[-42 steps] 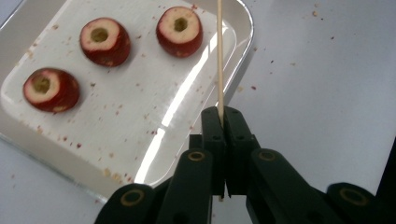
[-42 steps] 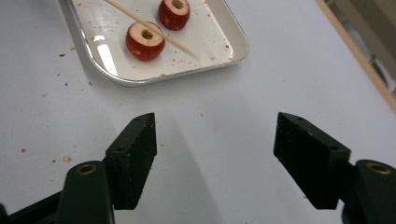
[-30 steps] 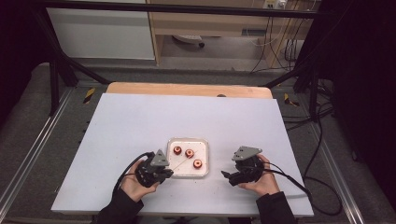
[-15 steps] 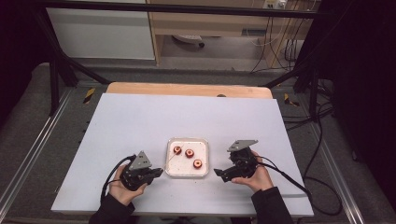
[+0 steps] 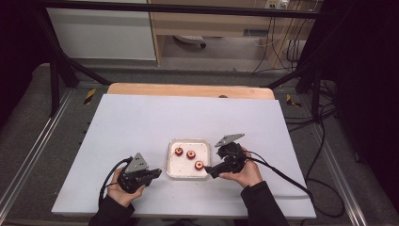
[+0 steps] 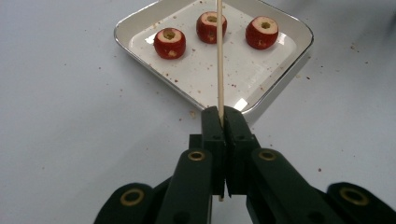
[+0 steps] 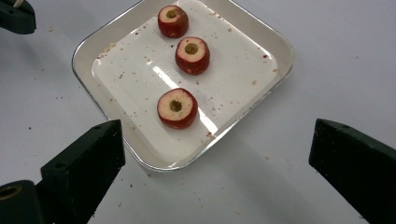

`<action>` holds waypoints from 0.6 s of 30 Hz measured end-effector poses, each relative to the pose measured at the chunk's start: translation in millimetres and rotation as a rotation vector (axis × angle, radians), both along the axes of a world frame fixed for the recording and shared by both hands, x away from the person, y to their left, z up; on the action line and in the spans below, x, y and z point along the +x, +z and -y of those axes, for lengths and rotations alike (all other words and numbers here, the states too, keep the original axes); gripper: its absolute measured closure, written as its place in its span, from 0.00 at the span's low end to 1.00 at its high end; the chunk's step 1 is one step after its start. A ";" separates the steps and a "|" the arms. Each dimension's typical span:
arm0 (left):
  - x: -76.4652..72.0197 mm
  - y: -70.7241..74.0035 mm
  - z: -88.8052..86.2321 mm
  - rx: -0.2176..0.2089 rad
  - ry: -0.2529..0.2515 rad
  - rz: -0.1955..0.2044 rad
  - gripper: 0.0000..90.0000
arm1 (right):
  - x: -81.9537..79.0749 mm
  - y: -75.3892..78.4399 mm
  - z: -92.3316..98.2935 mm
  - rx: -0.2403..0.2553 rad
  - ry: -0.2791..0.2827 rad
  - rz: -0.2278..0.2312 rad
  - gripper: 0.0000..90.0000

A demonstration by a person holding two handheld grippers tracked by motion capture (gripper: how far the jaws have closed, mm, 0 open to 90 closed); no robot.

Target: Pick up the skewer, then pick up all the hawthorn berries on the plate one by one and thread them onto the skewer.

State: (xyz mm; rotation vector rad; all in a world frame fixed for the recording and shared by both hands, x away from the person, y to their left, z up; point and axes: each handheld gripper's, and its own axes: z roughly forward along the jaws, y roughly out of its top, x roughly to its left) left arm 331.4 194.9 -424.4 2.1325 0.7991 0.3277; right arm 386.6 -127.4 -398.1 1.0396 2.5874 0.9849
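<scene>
Your left gripper [image 5: 154, 173] is clamped tight on a thin wooden skewer [image 6: 219, 56], which points out from the jaws toward the tray [image 5: 171, 170]. It sits just off the tray's left edge, low over the white table [image 5: 141, 122]. From the left gripper view the stick is bare along its visible length — nothing is threaded on it yet, though its far tip runs out of the top of that view, so I can't vouch for the very end.

Your right gripper [image 5: 210, 173] has its jaws spread wide and holds nothing; they have just been opening, with no fruit between them. It hangs at the tray's near right corner, aimed down at the closest fruit [image 7: 177, 108].

All three pieces of red fruit are in the tray, each cored, with a hole in its pale cut top. The nearest one to your right gripper lies apart from the other two [image 7: 192, 55], [image 7: 173, 20], which sit close together toward the far side.

So, as I read it, the threading has not begun: the stick is in hand and ready, but no fruit has been lifted or pierced. Left to do — pick up the near fruit with the right gripper, line its core hole up with the stick, push it on, then repeat for the other two.
</scene>
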 end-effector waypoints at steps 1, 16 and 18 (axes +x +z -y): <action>0.0 -0.2 -0.1 0.000 -0.001 -0.002 0.98 | 0.2 0.1 -1.9 -0.002 0.006 -0.002 0.05; 1.1 -1.9 -2.9 -0.003 0.011 0.000 0.98 | 17.7 1.2 -31.1 -0.028 0.005 -0.103 0.17; 1.6 -1.9 -2.9 -0.002 0.013 -0.001 0.98 | 20.4 0.3 -35.2 -0.045 0.007 -0.118 0.19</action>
